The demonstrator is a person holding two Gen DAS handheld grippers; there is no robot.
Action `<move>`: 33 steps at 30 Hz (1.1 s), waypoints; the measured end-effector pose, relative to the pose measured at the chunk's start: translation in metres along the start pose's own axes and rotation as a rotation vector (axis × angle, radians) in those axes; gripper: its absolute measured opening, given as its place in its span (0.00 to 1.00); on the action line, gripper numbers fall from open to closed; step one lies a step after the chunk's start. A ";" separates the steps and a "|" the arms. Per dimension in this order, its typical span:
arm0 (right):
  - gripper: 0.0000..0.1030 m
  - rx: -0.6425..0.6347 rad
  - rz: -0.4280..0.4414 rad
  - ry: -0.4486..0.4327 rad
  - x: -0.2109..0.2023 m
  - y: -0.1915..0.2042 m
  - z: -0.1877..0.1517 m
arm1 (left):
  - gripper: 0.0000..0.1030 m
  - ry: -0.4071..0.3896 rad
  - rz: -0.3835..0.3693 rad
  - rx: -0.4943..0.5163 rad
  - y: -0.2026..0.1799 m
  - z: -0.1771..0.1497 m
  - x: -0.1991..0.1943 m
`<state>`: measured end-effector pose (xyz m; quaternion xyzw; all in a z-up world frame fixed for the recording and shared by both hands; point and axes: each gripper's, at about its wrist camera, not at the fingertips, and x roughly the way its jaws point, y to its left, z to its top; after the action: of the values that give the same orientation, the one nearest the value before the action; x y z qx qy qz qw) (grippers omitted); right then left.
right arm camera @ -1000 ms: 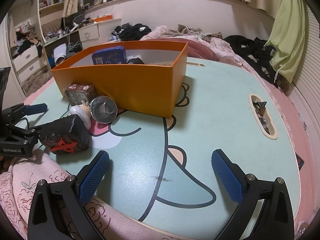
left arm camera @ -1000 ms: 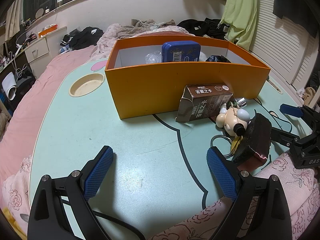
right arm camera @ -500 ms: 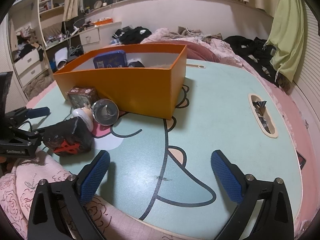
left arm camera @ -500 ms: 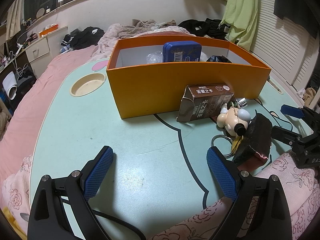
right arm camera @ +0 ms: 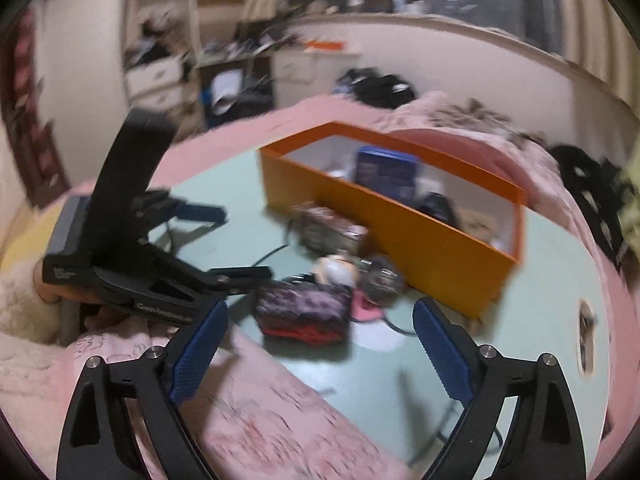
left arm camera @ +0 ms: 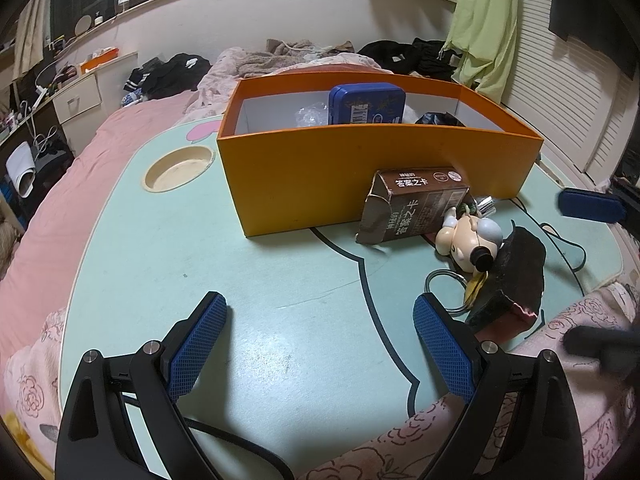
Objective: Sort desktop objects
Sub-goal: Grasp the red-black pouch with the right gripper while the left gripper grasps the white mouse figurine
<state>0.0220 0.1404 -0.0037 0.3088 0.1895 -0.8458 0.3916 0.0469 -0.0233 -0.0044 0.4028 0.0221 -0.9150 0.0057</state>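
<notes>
Desktop clutter is what this is all about, and in the left wrist view it's bunched in the right-middle of the frame, just in front of the orange box (left arm camera: 360,168). That box sits at centre on the mint-green bench (left arm camera: 168,264) and looks like the sorting bin: a blue tin (left arm camera: 366,104) stands upright inside it, with some crinkly clear plastic to its left and something dark to its right. Still outside are a brown carton (left arm camera: 412,210) lying against the box's front wall, a small figurine (left arm camera: 468,240) on its side touching the carton, and a black pouch (left arm camera: 516,276) just right of that, over a thin cable loop. The left tool (left arm camera: 320,340) hovers low at the bottom of the frame, pads wide apart, nothing between them, pointed at bare bench. My guess is it's just parked so the other hand can work. The right tool's blue pad (left arm camera: 588,206) pokes in at the right edge.

Right wrist view is blurry, so this one is clearly on the move. The right tool (right arm camera: 320,344) has its pads far apart and spreading a touch wider, with nothing gripped; the pouch (right arm camera: 304,312) sits framed right between them but further off, so I'd bet that's the next pick. The box runs across the upper right, and the left tool's body fills the left side.
</notes>
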 end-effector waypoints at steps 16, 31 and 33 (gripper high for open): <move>0.59 0.191 0.047 -0.106 -0.022 -0.034 -0.026 | 0.93 -0.006 0.003 -0.009 0.003 -0.001 -0.002; 0.59 0.283 -0.159 -0.065 -0.021 -0.060 -0.053 | 0.84 -0.067 -0.276 0.071 -0.040 0.031 -0.028; 0.60 0.291 -0.154 -0.068 -0.020 -0.063 -0.054 | 0.73 -0.010 -0.300 0.126 -0.060 0.039 -0.018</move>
<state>0.0033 0.2203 -0.0253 0.3180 0.0749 -0.9018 0.2828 0.0279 0.0349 0.0374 0.3898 0.0247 -0.9072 -0.1560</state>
